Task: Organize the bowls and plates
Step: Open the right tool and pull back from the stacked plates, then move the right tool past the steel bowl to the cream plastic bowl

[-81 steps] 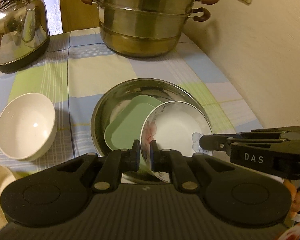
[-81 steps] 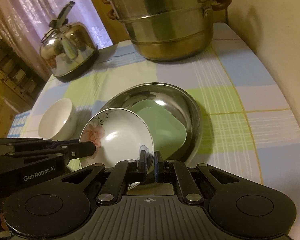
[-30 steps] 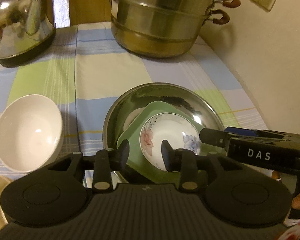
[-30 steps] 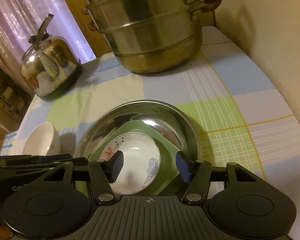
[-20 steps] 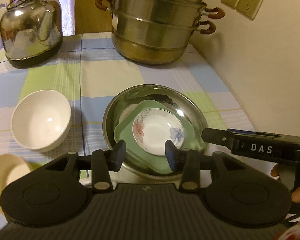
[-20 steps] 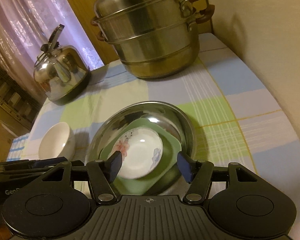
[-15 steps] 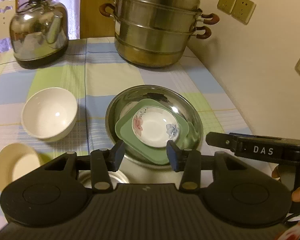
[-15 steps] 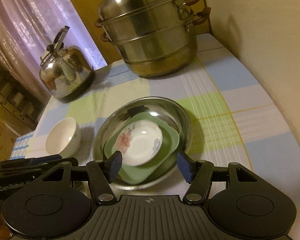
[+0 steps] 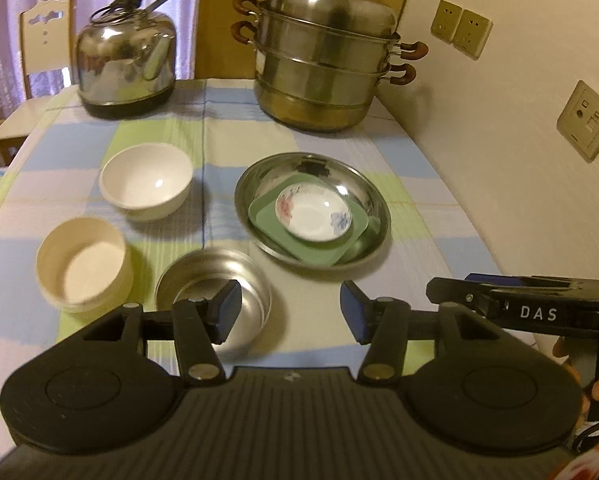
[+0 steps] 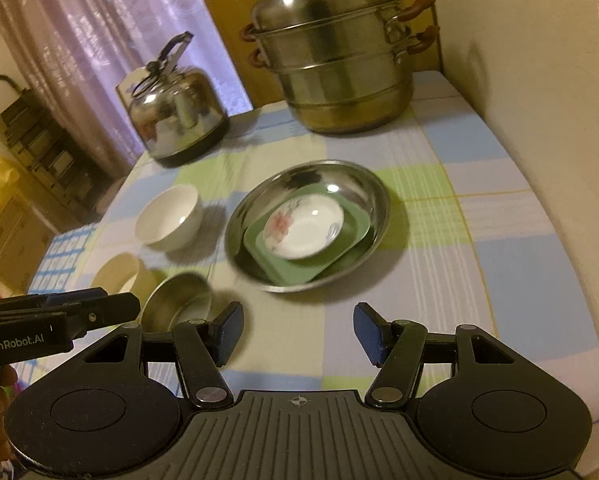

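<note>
A flowered white dish [image 9: 313,216] [image 10: 304,226] lies on a green square plate [image 9: 267,219] [image 10: 341,246] inside a wide steel basin [image 9: 369,196] [image 10: 375,196]. To its left stand a white bowl [image 9: 146,181] [image 10: 168,216], a cream bowl [image 9: 84,270] [image 10: 119,276] and a small steel bowl [image 9: 213,286] [image 10: 177,302]. My left gripper [image 9: 290,316] is open and empty, pulled back over the near table, its left finger above the small steel bowl. My right gripper [image 10: 297,334] is open and empty, pulled back from the basin.
A steel kettle [image 9: 127,70] [image 10: 177,120] and a stacked steel steamer pot [image 9: 325,76] [image 10: 339,64] stand at the back of the checked tablecloth [image 9: 223,120]. The wall [image 9: 499,112] runs along the table's right edge. A chair [image 9: 39,64] stands beyond the far left corner.
Both grippers let go of the flowered dish, which now lies flat on the green plate. Both then opened wide and drew back and up from the basin.
</note>
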A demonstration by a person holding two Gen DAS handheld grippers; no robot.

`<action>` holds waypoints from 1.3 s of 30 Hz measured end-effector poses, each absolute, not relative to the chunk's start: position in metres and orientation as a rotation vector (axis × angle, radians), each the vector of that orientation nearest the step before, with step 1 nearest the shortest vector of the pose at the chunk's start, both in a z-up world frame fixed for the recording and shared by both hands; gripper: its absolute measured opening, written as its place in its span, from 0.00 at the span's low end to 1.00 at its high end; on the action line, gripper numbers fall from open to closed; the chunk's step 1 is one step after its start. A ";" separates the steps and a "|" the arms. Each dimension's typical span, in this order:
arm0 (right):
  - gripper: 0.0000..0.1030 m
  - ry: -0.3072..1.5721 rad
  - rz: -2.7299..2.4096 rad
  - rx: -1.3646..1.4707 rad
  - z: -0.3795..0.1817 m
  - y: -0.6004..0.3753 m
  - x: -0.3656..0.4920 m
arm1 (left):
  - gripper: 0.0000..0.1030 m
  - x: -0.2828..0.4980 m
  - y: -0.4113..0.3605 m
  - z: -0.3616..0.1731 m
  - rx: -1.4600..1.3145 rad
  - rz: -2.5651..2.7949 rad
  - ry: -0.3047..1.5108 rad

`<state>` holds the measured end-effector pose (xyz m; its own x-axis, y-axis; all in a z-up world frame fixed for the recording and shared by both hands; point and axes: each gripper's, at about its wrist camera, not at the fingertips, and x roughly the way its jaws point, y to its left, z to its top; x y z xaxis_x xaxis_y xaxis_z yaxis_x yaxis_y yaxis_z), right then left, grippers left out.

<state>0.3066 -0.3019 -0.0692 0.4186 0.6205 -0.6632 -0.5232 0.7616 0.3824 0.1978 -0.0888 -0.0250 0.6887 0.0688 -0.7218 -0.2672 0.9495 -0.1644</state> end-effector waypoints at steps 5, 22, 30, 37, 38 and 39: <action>0.59 0.899 0.759 0.099 -0.073 -0.308 0.285 | 0.52 0.167 -0.097 -0.025 -0.287 0.229 0.791; 0.62 0.945 0.893 0.006 -0.091 -0.291 0.238 | 0.52 0.094 -0.096 -0.037 -0.358 0.374 0.817; 0.65 0.946 0.897 -0.004 -0.092 -0.275 0.236 | 0.52 0.090 -0.074 -0.044 -0.375 0.388 0.838; 0.66 0.959 0.898 0.006 -0.093 -0.237 0.238 | 0.52 0.095 -0.032 -0.047 -0.365 0.395 0.862; 0.66 0.958 0.897 0.007 -0.092 -0.231 0.239 | 0.52 0.097 -0.024 -0.047 -0.364 0.395 0.863; 0.66 0.957 0.896 0.008 -0.092 -0.225 0.240 | 0.52 0.098 -0.016 -0.047 -0.363 0.394 0.865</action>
